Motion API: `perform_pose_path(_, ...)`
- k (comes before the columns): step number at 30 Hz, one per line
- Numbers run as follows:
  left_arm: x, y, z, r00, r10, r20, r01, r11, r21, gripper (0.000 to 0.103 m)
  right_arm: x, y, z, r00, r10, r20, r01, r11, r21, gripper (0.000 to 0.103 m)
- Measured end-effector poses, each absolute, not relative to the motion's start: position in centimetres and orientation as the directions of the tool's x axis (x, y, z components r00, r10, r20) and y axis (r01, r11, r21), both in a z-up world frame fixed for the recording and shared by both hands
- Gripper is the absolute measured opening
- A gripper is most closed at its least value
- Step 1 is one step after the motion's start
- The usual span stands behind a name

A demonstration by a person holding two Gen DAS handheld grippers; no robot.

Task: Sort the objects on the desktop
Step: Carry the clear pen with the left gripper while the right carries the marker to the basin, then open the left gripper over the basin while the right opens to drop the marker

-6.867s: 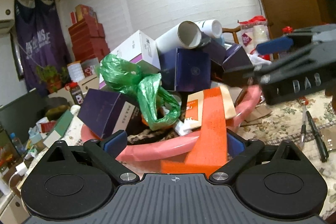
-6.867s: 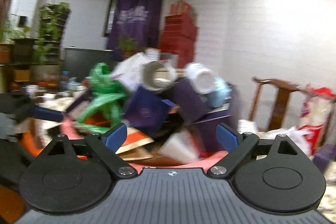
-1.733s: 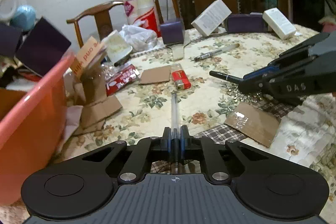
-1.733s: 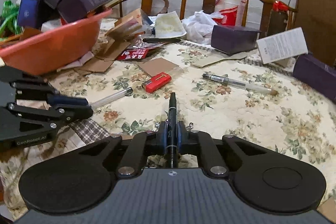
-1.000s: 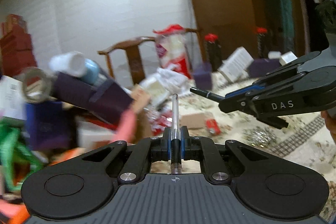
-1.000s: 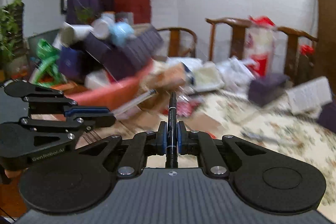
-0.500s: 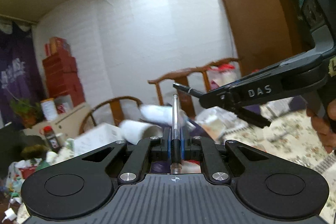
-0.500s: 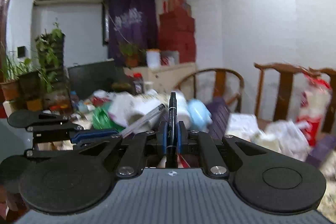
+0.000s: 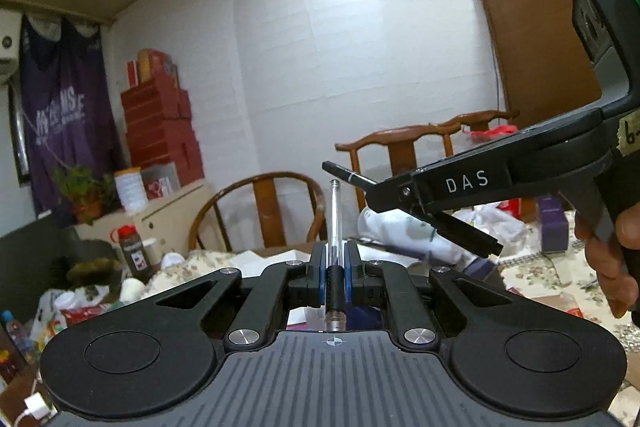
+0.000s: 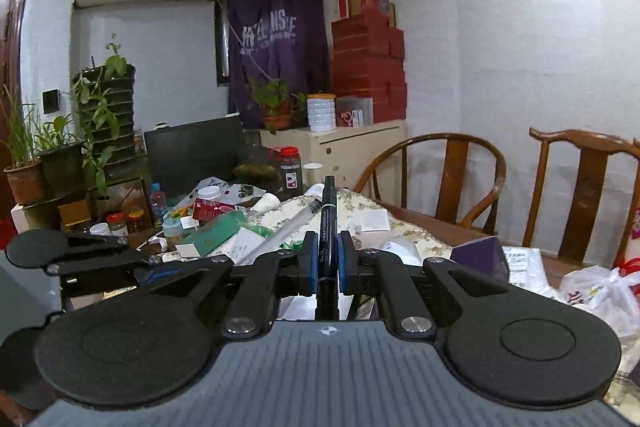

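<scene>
Wrist views forward (shared round-backed chair [image 9: 264, 211])

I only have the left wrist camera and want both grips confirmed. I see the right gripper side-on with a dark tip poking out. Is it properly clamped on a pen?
Observer: Yes. In the right wrist view the right gripper is shut on a black pen, centred between the blue pads and pointing straight ahead.
Operator: Any marking on it?
Observer: White print runs along its barrel, too small to read.
Operator: How does my clear pen lie next to it?
Observer: From that side the clear pen slants up out of the left gripper toward the black pen's tip. I cannot tell whether they touch.
</scene>
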State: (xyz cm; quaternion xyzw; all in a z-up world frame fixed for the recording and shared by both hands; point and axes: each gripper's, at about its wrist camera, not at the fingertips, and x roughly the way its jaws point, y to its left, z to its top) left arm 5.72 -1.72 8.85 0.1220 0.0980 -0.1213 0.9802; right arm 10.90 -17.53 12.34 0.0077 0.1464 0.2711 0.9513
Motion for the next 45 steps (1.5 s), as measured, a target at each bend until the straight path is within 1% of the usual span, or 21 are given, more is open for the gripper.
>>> perform_pose_path(7, 8.0, -1.5, 7.8, 0.944, -0.211, -0.252, 0.265, 0.942, 0.204, 0.006, 13.7, -16.9, 10.5, 0.810, 0.502, -0.303, -0.493, 0.863, 0.113, 0.011)
perform_pose_path(8, 8.3, -1.5, 7.6, 0.944, -0.208, -0.254, 0.263, 0.943, 0.205, 0.014, 13.9, -17.0, 10.3, 0.812, 0.501, -0.301, -0.490, 0.864, 0.116, 0.011)
perform_pose_path(9, 8.5, -1.5, 7.4, 0.945, -0.205, -0.255, 0.260, 0.943, 0.205, 0.014, 14.0, -17.0, 10.2, 0.812, 0.501, -0.298, -0.488, 0.864, 0.122, 0.012)
perform_pose_path(10, 8.6, -1.5, 7.2, 0.945, -0.202, -0.256, 0.258, 0.944, 0.205, 0.017, 14.0, -17.0, 10.0, 0.812, 0.504, -0.294, -0.488, 0.863, 0.130, 0.012)
perform_pose_path(11, 8.8, -1.5, 7.1, 0.945, -0.201, -0.258, 0.256, 0.945, 0.204, 0.033, 14.0, -17.1, 9.9, 0.812, 0.506, -0.291, -0.488, 0.862, 0.137, 0.012)
perform_pose_path(12, 8.8, -1.6, 7.0, 0.946, -0.199, -0.257, 0.254, 0.946, 0.203, 0.036, 14.1, -17.2, 9.8, 0.814, 0.504, -0.289, -0.484, 0.863, 0.143, 0.016)
perform_pose_path(13, 8.6, -1.8, 6.9, 0.948, -0.193, -0.253, 0.248, 0.947, 0.206, 0.038, 14.1, -17.4, 9.7, 0.813, 0.507, -0.287, -0.484, 0.862, 0.152, 0.025)
perform_pose_path(15, 8.5, -1.9, 6.8, 0.951, -0.183, -0.248, 0.238, 0.948, 0.213, 0.039, 14.0, -17.7, 9.7, 0.814, 0.507, -0.283, -0.481, 0.862, 0.162, 0.033)
perform_pose_path(18, 8.7, -2.0, 6.9, 0.956, -0.166, -0.242, 0.219, 0.953, 0.210, 0.045, 13.9, -18.1, 9.8, 0.816, 0.510, -0.271, -0.481, 0.860, 0.170, 0.033)
perform_pose_path(20, 8.7, -2.0, 7.0, 0.962, -0.153, -0.227, 0.203, 0.955, 0.216, 0.058, 13.6, -18.3, 9.8, 0.817, 0.513, -0.263, -0.482, 0.858, 0.177, 0.033)
perform_pose_path(21, 8.7, -2.0, 7.1, 0.965, -0.147, -0.218, 0.195, 0.955, 0.221, 0.062, 13.4, -18.4, 9.9, 0.819, 0.513, -0.257, -0.482, 0.858, 0.178, 0.033)
perform_pose_path(23, 8.2, -2.1, 7.3, 0.971, -0.136, -0.196, 0.180, 0.956, 0.231, 0.078, 13.0, -18.7, 10.1, 0.820, 0.517, -0.245, -0.484, 0.855, 0.186, 0.038)
perform_pose_path(25, 7.8, -2.2, 7.5, 0.975, -0.129, -0.180, 0.171, 0.956, 0.238, 0.084, 12.4, -19.1, 10.3, 0.823, 0.521, -0.226, -0.486, 0.852, 0.193, 0.046)
perform_pose_path(27, 7.6, -2.3, 7.6, 0.975, -0.131, -0.178, 0.173, 0.954, 0.244, 0.084, 11.7, -19.4, 10.5, 0.827, 0.523, -0.206, -0.489, 0.850, 0.196, 0.049)
perform_pose_path(30, 7.3, -2.4, 7.8, 0.976, -0.124, -0.180, 0.167, 0.954, 0.247, 0.087, 10.6, -19.7, 10.7, 0.831, 0.522, -0.189, -0.491, 0.850, 0.190, 0.051)
perform_pose_path(32, 7.1, -2.3, 7.8, 0.976, -0.121, -0.182, 0.165, 0.954, 0.249, 0.090, 10.1, -19.9, 10.7, 0.830, 0.526, -0.183, -0.495, 0.847, 0.193, 0.051)
perform_pose_path(36, 6.5, -2.0, 8.0, 0.977, -0.115, -0.181, 0.159, 0.956, 0.248, 0.092, 9.2, -20.0, 10.8, 0.830, 0.529, -0.177, -0.498, 0.846, 0.191, 0.054)
perform_pose_path(38, 6.1, -1.9, 8.1, 0.977, -0.114, -0.179, 0.156, 0.957, 0.243, 0.095, 8.9, -20.1, 10.9, 0.830, 0.530, -0.176, -0.498, 0.845, 0.194, 0.055)
perform_pose_path(42, 5.2, -1.4, 8.3, 0.979, -0.111, -0.173, 0.149, 0.962, 0.228, 0.099, 8.1, -20.2, 11.0, 0.834, 0.526, -0.167, -0.495, 0.847, 0.194, 0.062)
perform_pose_path(45, 4.6, -1.1, 8.5, 0.980, -0.103, -0.171, 0.139, 0.967, 0.215, 0.102, 7.3, -20.2, 11.0, 0.838, 0.521, -0.163, -0.492, 0.850, 0.185, 0.063)
